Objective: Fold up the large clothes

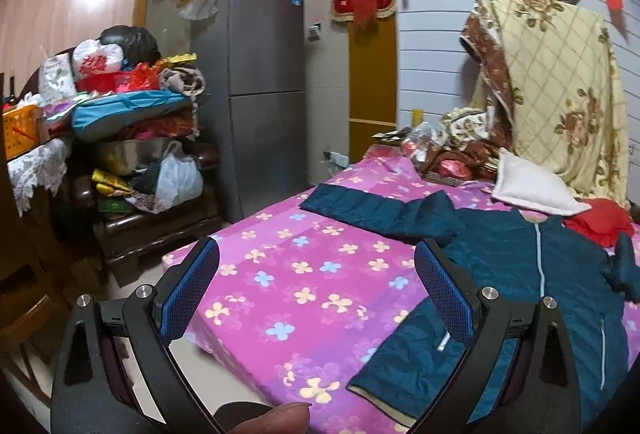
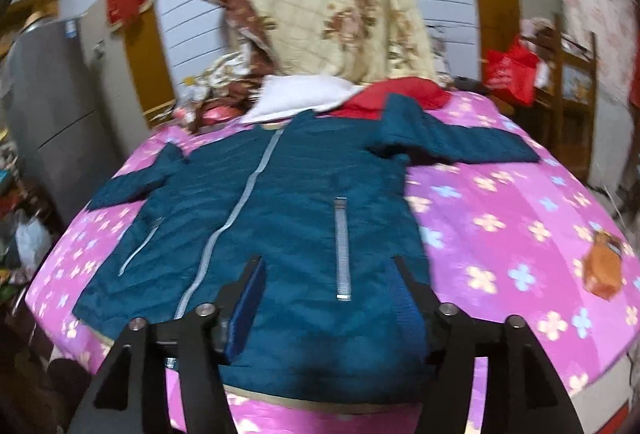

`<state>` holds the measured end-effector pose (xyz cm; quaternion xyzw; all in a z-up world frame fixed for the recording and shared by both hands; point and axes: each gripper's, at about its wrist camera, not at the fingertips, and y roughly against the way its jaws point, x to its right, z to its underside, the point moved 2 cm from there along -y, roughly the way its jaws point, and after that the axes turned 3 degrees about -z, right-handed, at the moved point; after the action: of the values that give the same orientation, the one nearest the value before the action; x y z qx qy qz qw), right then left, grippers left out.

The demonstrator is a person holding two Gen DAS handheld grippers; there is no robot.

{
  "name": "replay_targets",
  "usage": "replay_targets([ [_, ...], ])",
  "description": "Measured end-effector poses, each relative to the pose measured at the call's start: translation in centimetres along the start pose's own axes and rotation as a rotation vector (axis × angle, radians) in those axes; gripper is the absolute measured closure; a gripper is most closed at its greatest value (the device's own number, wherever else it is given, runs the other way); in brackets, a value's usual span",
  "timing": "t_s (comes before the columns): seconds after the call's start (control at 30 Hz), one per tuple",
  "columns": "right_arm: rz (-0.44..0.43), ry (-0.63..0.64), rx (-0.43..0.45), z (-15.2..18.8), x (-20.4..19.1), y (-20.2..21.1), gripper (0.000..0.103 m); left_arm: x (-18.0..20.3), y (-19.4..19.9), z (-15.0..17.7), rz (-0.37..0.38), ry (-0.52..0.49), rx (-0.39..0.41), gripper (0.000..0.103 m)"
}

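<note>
Nearest us, our right gripper (image 2: 328, 286) hangs with fingers wide apart and empty over the hem of the teal jacket (image 2: 280, 214). Zipped and face up, it lies flat on the pink floral bed (image 2: 520, 202), both sleeves spread sideways. Our left gripper (image 1: 316, 298) is equally wide and empty, just beside the jacket's edge. We judge it best to pinch each sleeve near its cuff and fold inward across the chest, keeping the padding smooth.

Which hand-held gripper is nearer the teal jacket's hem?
Right. The right hand-held gripper sits open directly over the teal jacket at its hem; the left hand-held gripper is open beside its edge, mostly over the pink sheet.
</note>
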<state>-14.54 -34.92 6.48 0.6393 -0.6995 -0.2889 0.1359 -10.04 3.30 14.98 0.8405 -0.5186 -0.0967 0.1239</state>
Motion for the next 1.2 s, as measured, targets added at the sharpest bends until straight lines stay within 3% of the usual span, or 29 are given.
replay_targets([
  [0.2, -0.102, 0.18, -0.174, 2.0, -6.8, -5.7, 0.038, 0.9, 0.2, 0.1, 0.046, -0.011, -0.033, 0.005],
  [0.33, -0.142, 0.346, -0.218, 3.0, -12.6, -9.2, 0.039, 1.2, 0.5, 0.1, 0.067, -0.012, -0.037, 0.005],
  [0.47, -0.16, 0.349, -0.291, 4.1, -14.8, -12.1, 0.044, 1.8, 0.3, 0.4, 0.066, -0.033, -0.035, 0.005],
  [0.67, -0.209, 0.248, -0.328, 6.7, -14.0, -10.6, 0.044, 2.0, 0.7, 0.8, 0.12, -0.036, -0.015, 0.005],
  [0.83, -0.136, 0.265, -0.246, 6.4, -12.7, -7.9, 0.044, 3.6, 1.6, 0.9, 0.159, -0.057, -0.011, 0.005],
  [1.2, -0.066, 0.087, -0.058, 3.1, -7.3, -2.4, 0.044, 6.8, 6.1, 0.4, 0.251, -0.114, 0.016, 0.005],
])
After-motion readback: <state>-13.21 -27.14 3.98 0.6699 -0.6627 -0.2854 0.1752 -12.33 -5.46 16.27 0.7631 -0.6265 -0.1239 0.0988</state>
